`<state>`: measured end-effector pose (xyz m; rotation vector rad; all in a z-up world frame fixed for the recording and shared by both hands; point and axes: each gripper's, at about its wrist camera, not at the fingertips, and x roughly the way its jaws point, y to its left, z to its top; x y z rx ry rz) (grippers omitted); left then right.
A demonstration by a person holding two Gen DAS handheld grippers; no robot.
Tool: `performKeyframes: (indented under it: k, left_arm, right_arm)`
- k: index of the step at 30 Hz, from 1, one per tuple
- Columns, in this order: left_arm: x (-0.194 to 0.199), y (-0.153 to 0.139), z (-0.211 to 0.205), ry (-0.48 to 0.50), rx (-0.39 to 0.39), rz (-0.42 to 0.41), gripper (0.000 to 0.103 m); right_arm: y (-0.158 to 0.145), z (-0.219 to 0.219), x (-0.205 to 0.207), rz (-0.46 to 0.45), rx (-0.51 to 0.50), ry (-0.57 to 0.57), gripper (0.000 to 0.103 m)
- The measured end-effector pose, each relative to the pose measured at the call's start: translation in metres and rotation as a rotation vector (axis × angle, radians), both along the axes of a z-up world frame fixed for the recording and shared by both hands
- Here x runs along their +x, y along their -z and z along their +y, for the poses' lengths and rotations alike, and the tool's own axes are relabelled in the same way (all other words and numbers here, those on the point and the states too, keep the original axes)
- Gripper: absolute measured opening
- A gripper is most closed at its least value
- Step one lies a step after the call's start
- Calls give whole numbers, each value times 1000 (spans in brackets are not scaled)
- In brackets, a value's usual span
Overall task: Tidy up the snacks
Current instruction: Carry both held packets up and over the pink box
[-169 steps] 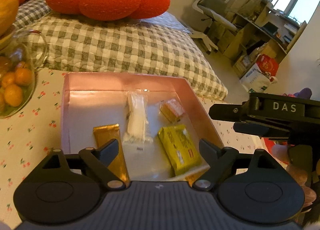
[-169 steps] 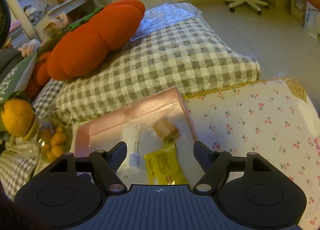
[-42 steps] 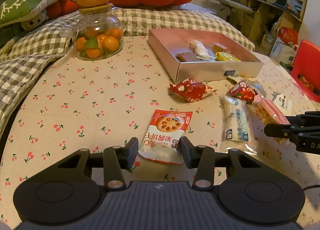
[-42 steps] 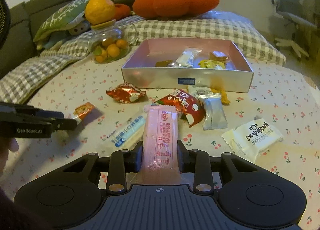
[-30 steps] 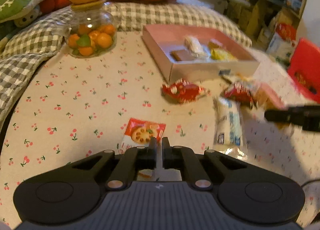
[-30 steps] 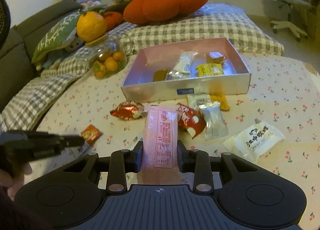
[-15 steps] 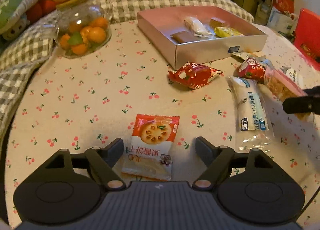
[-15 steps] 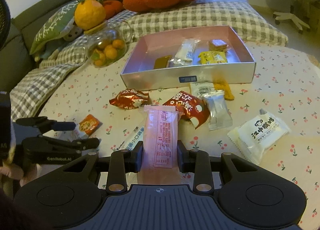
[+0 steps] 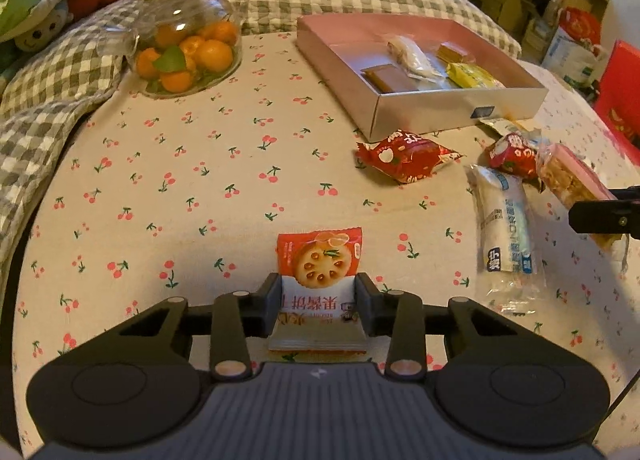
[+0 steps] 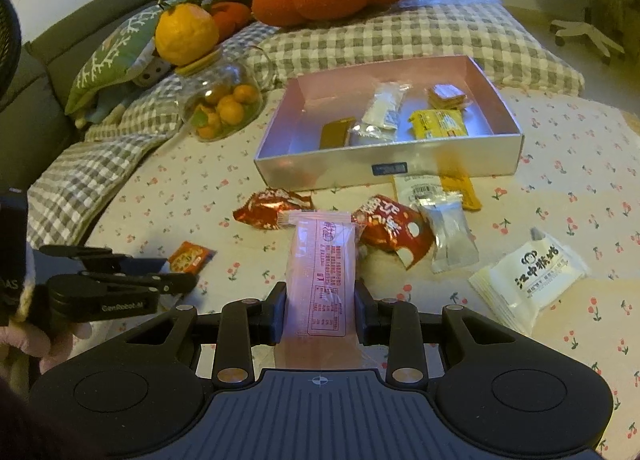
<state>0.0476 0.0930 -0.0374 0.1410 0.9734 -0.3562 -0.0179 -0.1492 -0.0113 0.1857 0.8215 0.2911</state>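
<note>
Presently, the relation governing the coming move was that of the pink box [image 10: 384, 175] to the two loaded tools: it lay ahead of both, at the far side of the desk [image 9: 168, 195], ahead and to the right in the left wrist view and nearly straight ahead in the right. The right tool [image 10: 320, 312] appeared the nearer to the box, and I judged it better placed to deliver first. That tool was closed on a long pink wafer packet [image 10: 322, 272], whose long axis ran forward along the fingers and pointed toward the box. The left tool [image 9: 318, 310] had an orange biscuit packet [image 9: 318, 260] between its pads, the pads touching its two long edges; its jaws had just been closing upon it, and the packet likewise lay lengthwise between them, its far end toward the open cloth. Whether it had yet left the desk could not be told. Against the view of half a second earlier, the left jaws had stood wide apart on either side of the same packet, which had lay flat and free; they were now drawn in against it. The right tool's hold on the pink packet was unchanged. Several packets, including a red one [image 9: 404, 155] and a white one [image 10: 532, 280], lay loose on the desk short of the box.
</note>
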Motion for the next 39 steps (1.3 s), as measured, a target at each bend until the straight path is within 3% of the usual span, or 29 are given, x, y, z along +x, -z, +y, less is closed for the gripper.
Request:
performKeyframes:
  k: [23, 39]
  left_arm:
    - [22, -48, -24, -57, -175, -37, 35]
    - [73, -59, -66, -108, -250, -69, 35]
  right_arm:
    - [-40, -23, 51, -27, 152, 119, 31]
    - [-24, -51, 116, 12, 298, 231, 31]
